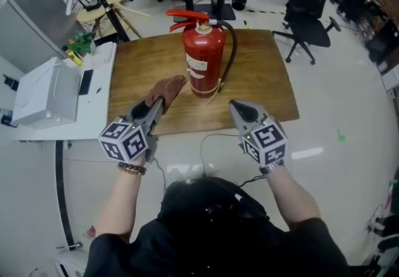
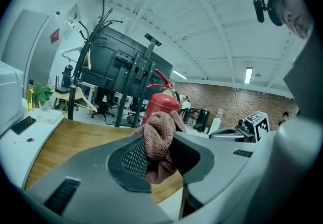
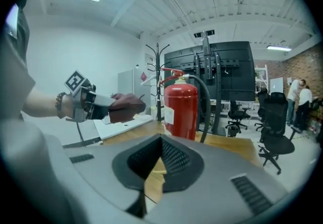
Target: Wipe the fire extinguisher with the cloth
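A red fire extinguisher [image 1: 203, 57] with a black hose stands upright in the middle of the wooden table [image 1: 262, 76]. My left gripper [image 1: 157, 105] is shut on a brown cloth [image 1: 166, 90], whose free end reaches toward the extinguisher's base from the left. In the left gripper view the cloth [image 2: 159, 140] bunches between the jaws, with the extinguisher [image 2: 160, 105] just behind it. My right gripper [image 1: 235, 107] is shut and empty, hovering over the table's near edge, in front of the extinguisher [image 3: 180, 109] and a little to its right.
A white side desk [image 1: 93, 98] with a white box [image 1: 42, 92] adjoins the table's left side. Black office chairs [image 1: 307, 26] and stands sit behind and to the right. People stand far back by a brick wall [image 3: 299, 98].
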Motion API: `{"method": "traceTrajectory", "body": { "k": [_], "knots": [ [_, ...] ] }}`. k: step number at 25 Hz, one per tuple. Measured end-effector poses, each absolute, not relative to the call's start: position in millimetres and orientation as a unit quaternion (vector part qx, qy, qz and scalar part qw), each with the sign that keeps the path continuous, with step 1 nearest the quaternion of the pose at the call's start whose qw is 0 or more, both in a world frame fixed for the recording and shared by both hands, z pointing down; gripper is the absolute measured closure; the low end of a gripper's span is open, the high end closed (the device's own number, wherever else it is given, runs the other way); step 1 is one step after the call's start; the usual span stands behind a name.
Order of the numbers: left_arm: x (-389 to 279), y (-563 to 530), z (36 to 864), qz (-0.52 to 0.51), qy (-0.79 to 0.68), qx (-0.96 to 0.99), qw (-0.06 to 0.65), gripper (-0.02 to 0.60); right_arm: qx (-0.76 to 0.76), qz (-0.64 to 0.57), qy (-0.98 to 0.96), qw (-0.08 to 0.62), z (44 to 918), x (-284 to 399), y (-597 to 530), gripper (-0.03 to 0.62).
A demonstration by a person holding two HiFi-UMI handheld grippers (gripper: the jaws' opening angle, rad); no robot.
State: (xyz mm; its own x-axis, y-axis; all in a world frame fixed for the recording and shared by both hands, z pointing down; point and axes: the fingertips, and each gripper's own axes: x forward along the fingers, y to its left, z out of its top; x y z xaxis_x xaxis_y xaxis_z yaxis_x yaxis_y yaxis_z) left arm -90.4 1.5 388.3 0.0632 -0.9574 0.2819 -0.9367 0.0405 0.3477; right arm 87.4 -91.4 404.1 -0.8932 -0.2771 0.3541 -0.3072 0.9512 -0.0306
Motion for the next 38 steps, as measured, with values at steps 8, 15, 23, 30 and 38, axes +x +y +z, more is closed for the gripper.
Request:
{"method": "traceTrajectory", "body": {
  "k": [8, 15, 23, 30, 38],
  "knots": [
    [-62.0, 14.7, 386.8, 0.020, -0.651, 0.733, 0.194, 0.485, 0.202, 0.043, -0.967, 0.149, 387.5, 74.5, -62.3, 0.580],
    [-69.8, 33.8, 380.4, 0.047, -0.615, 0.769, 0.168, 0.485, 0.260, 0.047, -0.953, 0.148, 382.3, 57.5, -16.7, 0.580],
    [-54.9, 49.8, 368.6, 0.071, -0.588, 0.795, 0.134, 0.484, 0.281, 0.045, -0.947, 0.146, 370.5, 45.6, 20.0, 0.580],
    [-42.3, 56.4, 366.1, 0.060, -0.603, 0.783, 0.138, 0.484, 0.262, 0.039, -0.953, 0.149, 369.7, 54.4, 26.4, 0.580],
    [-23.4, 58.0, 365.4, 0.062, -0.615, 0.774, 0.137, 0.485, 0.249, 0.036, -0.956, 0.149, 366.1, 70.0, 26.5, 0.582]
  ]
}}
